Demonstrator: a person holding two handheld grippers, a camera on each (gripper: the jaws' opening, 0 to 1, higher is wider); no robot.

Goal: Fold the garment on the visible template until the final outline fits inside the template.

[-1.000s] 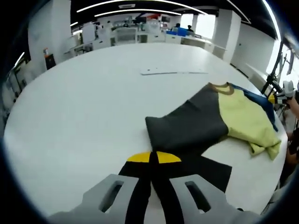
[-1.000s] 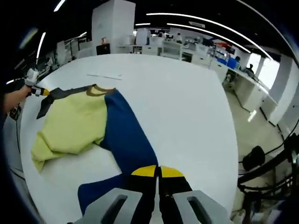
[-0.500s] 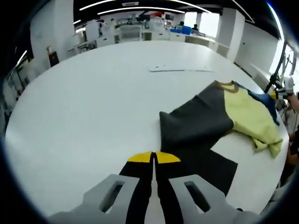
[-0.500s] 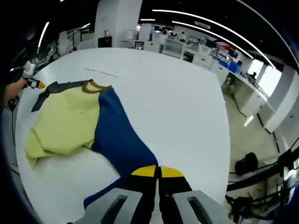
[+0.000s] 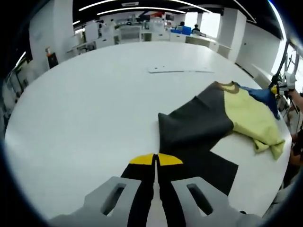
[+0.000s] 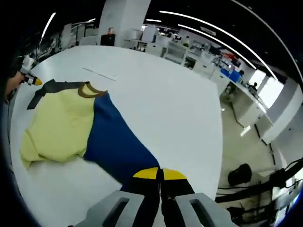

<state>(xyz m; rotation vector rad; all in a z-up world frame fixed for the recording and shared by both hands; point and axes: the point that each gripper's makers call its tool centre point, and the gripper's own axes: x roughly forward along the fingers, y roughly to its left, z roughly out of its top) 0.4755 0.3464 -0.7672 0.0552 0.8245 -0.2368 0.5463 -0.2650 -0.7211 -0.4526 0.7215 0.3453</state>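
Observation:
The garment lies on the white table (image 5: 85, 104): a dark grey side (image 5: 199, 127), a yellow middle (image 5: 248, 118) and a blue side (image 6: 113, 142), with a brown collar (image 6: 87, 90). My left gripper (image 5: 155, 158) is shut on the grey cloth at the near edge. My right gripper (image 6: 160, 171) is shut on the blue cloth. In the left gripper view the right gripper (image 5: 280, 85) shows at the far right with a hand. In the right gripper view the left gripper (image 6: 28, 78) shows at the far left, holding the grey strip (image 6: 52, 90).
A thin pale outline (image 5: 180, 71) lies flat on the table beyond the garment, also seen as a faint line (image 6: 102, 74). Office desks and shelves (image 5: 137, 30) stand past the table's far edge. A black chair base (image 6: 239, 175) sits on the floor.
The right gripper has drawn the blue side further out, so more blue cloth lies spread. The yellow part has slid slightly. The left gripper keeps its hold, its view barely shifted.

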